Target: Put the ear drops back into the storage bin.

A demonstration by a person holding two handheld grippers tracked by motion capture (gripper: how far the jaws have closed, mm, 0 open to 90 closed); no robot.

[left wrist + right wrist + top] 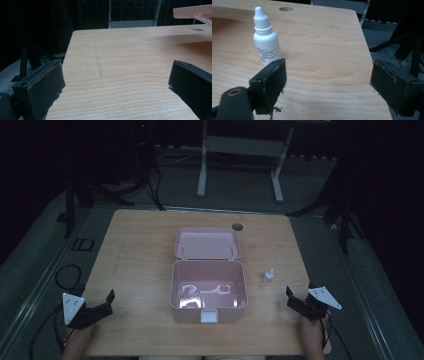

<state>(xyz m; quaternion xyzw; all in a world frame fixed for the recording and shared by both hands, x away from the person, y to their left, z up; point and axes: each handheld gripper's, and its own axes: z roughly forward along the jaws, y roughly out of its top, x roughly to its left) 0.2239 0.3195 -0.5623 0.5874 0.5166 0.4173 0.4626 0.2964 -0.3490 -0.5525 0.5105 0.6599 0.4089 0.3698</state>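
A pink plastic box (208, 290) stands in the middle of the wooden table (140, 255), its lid (207, 243) swung back and flat behind it. White items lie on its floor. A small white dropper bottle (269, 276) stands upright to the right of the box; in the right gripper view this bottle (265, 41) rises just beyond the left jaw. My right gripper (292, 298) is open near the table's front right, nothing between its jaws (328, 82). My left gripper (106, 302) rests open at the front left over bare wood (116, 82).
A round cable hole (237, 226) sits near the table's far edge. The lid's edge (192, 12) juts in at the top right of the left gripper view. Beyond the table stand dark stands, cables and a white table frame (240, 160) on the floor.
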